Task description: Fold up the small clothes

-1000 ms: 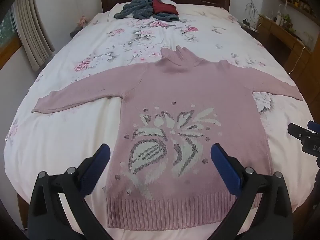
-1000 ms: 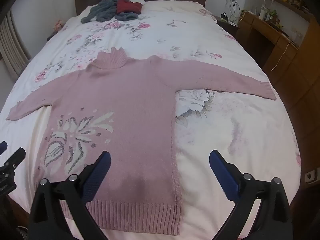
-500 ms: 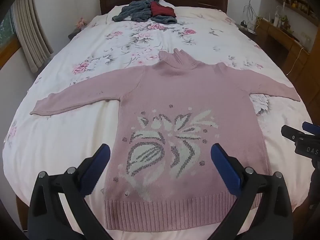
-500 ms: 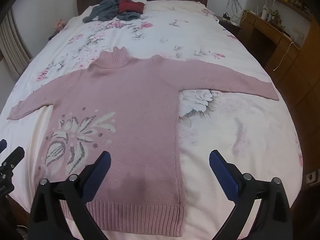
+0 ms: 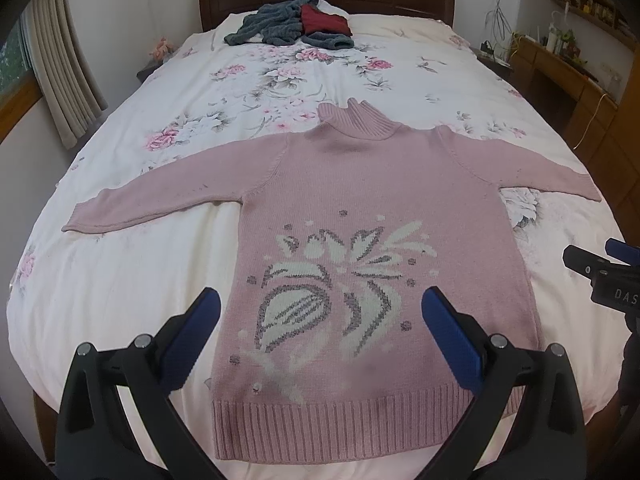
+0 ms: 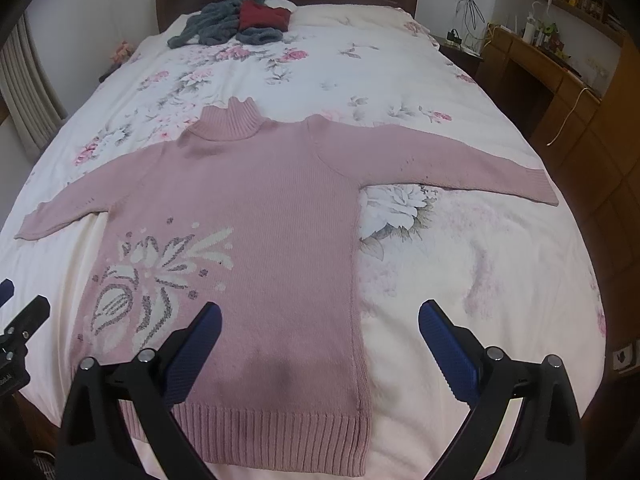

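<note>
A pink turtleneck sweater (image 5: 372, 184) (image 6: 256, 200) with a white and grey leaf pattern lies flat on the bed, face up, both sleeves spread out sideways and its ribbed hem toward me. My left gripper (image 5: 320, 308) hovers open above the lower part of the sweater, over the pattern. My right gripper (image 6: 320, 320) hovers open above the sweater's right side seam near the hem. Neither holds anything. Each gripper shows at the edge of the other's view.
The bed (image 5: 100, 288) has a white floral cover. A pile of grey and red clothes (image 5: 292, 26) (image 6: 236, 22) lies near the dark headboard. A wooden desk (image 6: 560, 76) stands along the right side, curtains (image 5: 60, 60) on the left.
Both grippers have drawn back slightly and risen, so the sweater sits a little lower and farther in each view. The sweater itself has not moved.
</note>
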Available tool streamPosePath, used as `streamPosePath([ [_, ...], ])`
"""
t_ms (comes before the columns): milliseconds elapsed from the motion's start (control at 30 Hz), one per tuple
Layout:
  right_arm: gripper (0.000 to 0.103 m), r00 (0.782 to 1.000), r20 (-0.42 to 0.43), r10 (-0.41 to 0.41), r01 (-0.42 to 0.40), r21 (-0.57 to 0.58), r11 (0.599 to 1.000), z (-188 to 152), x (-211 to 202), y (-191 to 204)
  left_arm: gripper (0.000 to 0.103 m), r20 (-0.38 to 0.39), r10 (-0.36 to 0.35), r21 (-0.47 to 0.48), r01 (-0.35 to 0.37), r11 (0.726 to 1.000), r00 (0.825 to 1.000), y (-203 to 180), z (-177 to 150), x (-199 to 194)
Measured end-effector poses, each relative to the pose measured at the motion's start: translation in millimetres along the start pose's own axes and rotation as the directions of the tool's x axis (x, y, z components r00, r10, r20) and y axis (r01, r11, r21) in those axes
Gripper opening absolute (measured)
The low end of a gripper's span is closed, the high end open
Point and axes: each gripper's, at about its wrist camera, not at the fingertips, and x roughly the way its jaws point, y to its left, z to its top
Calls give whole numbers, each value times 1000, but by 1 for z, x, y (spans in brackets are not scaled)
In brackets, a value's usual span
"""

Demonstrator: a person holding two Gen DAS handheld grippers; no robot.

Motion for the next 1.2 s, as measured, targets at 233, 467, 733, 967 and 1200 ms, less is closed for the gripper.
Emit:
streamPosePath([
  [233, 99, 1000, 2, 2, -2, -2, 1000, 1, 0, 1, 100, 8, -1, 9, 1, 1000, 1000, 0, 0, -1],
  [467, 99, 1000, 8, 3, -3, 0, 1000, 1, -1, 0, 100, 10, 0, 4, 0, 1000, 1000, 0, 1, -1],
  [733, 99, 1000, 11, 5, -5, -1, 1000, 2, 0, 0, 100, 10, 5, 9, -5, 1000, 1000, 0, 1, -1],
  [967, 99, 1000, 15, 6, -5, 0, 1000, 2, 0, 0, 100, 15, 3, 10, -4, 1000, 1000, 0, 1, 0],
  [1200, 99, 1000, 24, 3, -3, -4, 1000, 3, 1, 1, 100, 23, 5, 12, -5, 1000, 1000, 1, 1, 0],
])
